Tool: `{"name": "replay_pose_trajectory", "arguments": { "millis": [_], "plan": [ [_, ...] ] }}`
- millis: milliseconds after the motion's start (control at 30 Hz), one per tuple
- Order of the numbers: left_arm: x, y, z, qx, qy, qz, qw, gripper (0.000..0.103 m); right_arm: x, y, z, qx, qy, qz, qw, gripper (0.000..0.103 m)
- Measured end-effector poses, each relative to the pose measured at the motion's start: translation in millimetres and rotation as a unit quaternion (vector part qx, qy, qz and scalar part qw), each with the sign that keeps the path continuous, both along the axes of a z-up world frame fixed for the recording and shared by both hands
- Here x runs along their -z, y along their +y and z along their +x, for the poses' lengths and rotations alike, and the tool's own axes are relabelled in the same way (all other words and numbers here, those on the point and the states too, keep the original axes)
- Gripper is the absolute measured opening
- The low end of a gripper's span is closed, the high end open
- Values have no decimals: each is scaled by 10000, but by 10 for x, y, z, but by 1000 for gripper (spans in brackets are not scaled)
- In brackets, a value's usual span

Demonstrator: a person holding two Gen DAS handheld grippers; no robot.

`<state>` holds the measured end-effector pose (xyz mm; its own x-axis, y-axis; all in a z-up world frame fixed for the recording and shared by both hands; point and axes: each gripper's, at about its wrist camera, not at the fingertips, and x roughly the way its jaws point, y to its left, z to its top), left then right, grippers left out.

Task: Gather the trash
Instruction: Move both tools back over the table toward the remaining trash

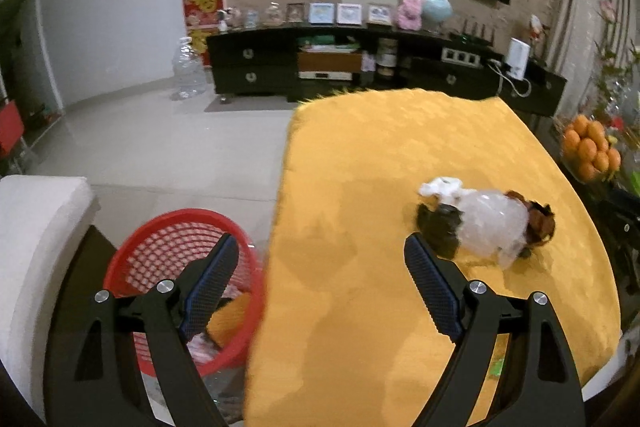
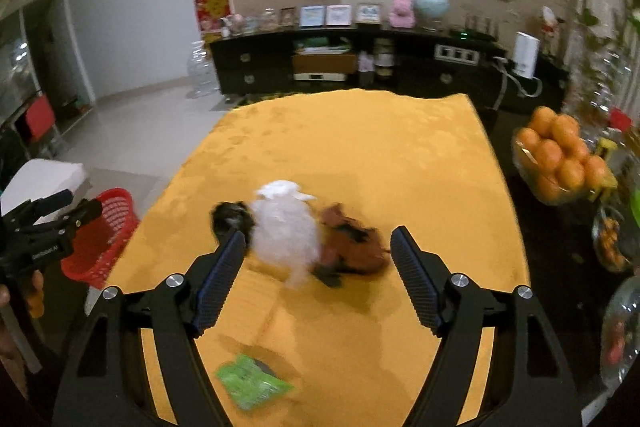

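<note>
A pile of trash (image 2: 296, 235) lies mid-table, its length running toward the table's (image 2: 360, 131) left and right edges. Both the left claw (image 1: 320, 263) and right claw (image 2: 318, 247) gape wide, empty. Only the right view shows a green wrapper (image 2: 250, 381) near the near edge.

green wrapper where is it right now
In the right wrist view the green wrapper lies flat on the yellow tablecloth, nearer the camera than the white bag.

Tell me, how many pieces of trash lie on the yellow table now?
4: a clear plastic bag mid-table, a dark crumpled piece at its left, a brown wrapper at its right, and a green packet near the front edge. More may be hidden underneath.
</note>
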<state>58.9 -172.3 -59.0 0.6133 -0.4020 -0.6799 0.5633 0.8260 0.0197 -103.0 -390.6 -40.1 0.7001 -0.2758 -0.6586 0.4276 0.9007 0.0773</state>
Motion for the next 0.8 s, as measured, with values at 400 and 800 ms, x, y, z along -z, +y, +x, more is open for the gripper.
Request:
{"name": "replay_pose_trajectory", "arguments": {
  "millis": [400,800],
  "plan": [
    [416,-666,-368,804,459,332,9951,82,92,-421,-322,540,-80,389,9977,73],
    [921,-1115,-499,1368,1025,723,9826,82,123,-506,-368,553,-64,557,9969,73]
  ]
}}
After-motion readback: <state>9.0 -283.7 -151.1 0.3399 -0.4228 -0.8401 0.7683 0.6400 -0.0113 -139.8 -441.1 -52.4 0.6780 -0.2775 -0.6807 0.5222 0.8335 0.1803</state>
